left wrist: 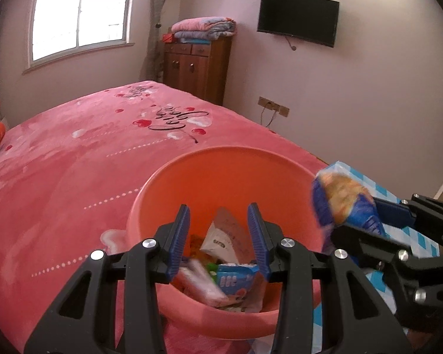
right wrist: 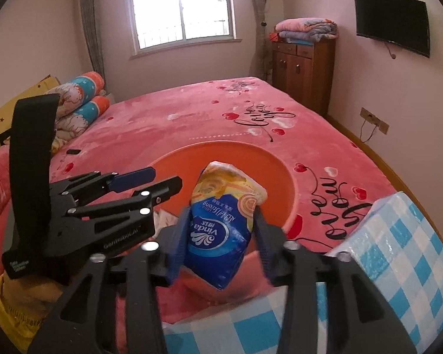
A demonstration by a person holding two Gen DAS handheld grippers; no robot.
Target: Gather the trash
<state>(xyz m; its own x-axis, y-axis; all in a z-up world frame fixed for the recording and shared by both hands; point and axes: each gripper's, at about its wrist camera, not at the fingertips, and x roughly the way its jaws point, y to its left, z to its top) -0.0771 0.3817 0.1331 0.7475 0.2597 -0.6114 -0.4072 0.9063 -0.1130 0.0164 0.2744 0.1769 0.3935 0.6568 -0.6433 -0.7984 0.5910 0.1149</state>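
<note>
Right claw point(right wrist: 221, 236) pinches one blue-and-yellow plastic tissue pack point(right wrist: 221, 224) at lower centre, over the near rim of the one round orange plastic basin point(left wrist: 221, 162) on the pink bed point(left wrist: 59, 162); left claw point(left wrist: 218, 236) spread, empty, above several wrappers point(left wrist: 233, 280) inside the basin.

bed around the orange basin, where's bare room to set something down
Free: the pink bedspread between the orange basin and the window wall, and the stretch from the basin toward the rolled pillows. Crowded: the near side, where the left gripper, the right gripper with its tissue pack, and the blue-checked cloth meet.
</note>
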